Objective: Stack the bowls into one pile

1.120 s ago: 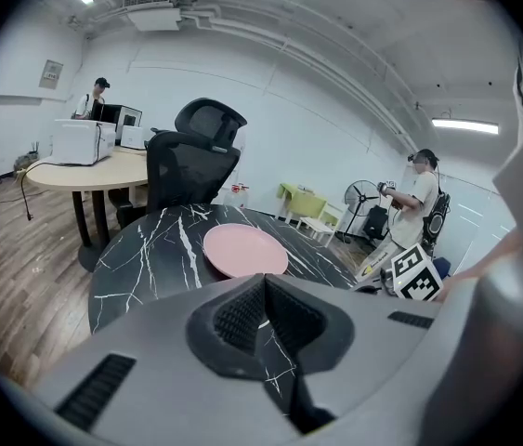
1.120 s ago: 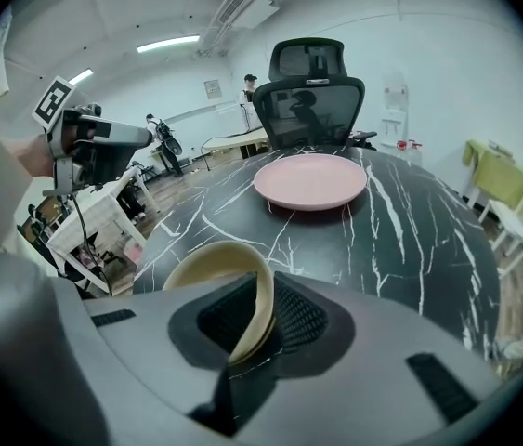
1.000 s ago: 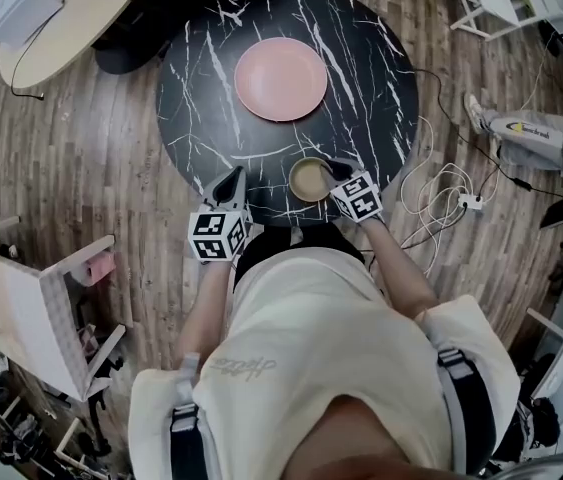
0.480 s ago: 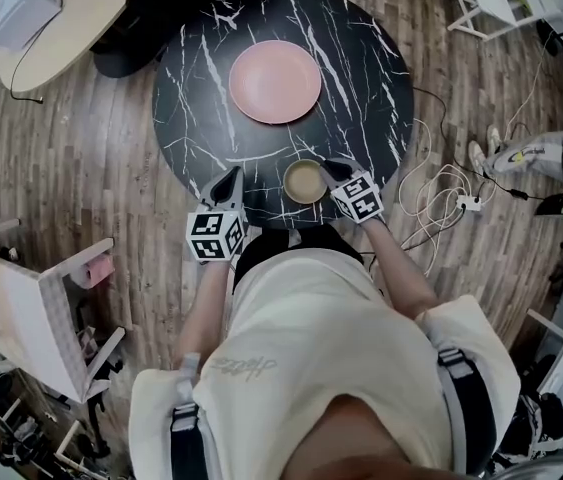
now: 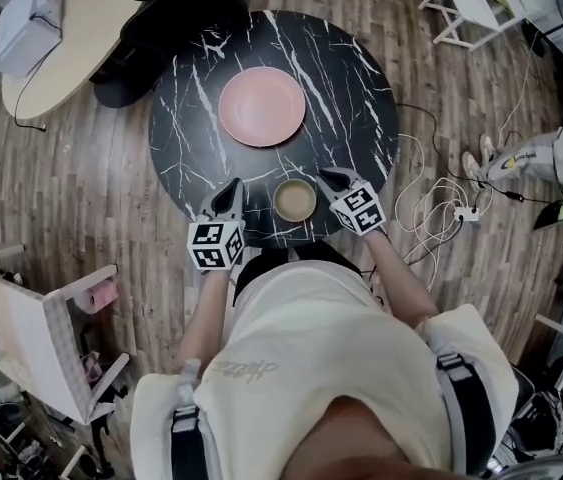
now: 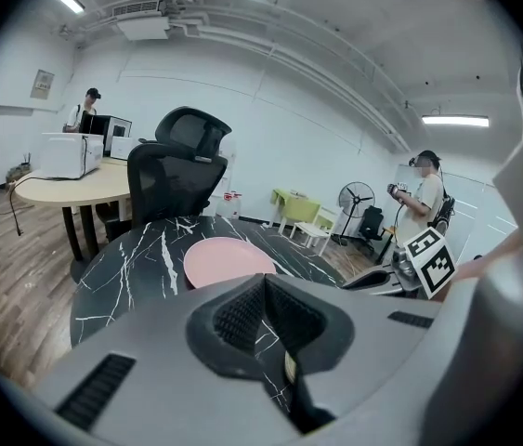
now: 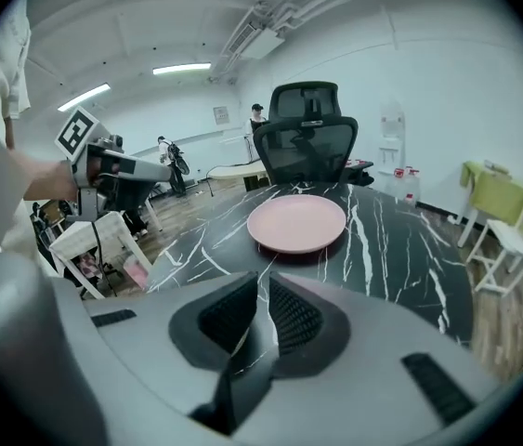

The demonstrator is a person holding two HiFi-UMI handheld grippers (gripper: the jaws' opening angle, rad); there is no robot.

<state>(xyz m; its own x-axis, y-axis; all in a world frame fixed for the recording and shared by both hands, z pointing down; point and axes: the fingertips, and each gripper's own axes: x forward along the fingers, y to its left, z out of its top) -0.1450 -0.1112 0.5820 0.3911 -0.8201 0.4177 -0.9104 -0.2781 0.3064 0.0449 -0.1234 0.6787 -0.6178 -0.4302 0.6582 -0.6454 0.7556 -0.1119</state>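
Small round tan bowl (image 5: 294,200) and flat matte pink dish (image 5: 262,106) on our black, white-veined bench (image 5: 351,98). Left claw (image 5: 231,190) closed and empty, right claw (image 5: 329,176) just narrowed to an empty slit.

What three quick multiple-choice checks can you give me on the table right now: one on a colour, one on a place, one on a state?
1. The wide flat dish is:
A. blue
B. pink
C. green

2. The beige bowl stands:
A. inside the dish
B. on the marble table near its front edge, between the left hand-held gripper and the right hand-held gripper
C. on the floor

3. The beige bowl is:
A. clamped in the right hand-held gripper
B. turned upside down
C. upright and gripped by neither

Answers:
1 B: the head view and both gripper views show it pink.
2 B: the head view shows it on the dark top with one gripper on each side.
3 C: its hollow faces up, and both grippers stand clear of its rim.
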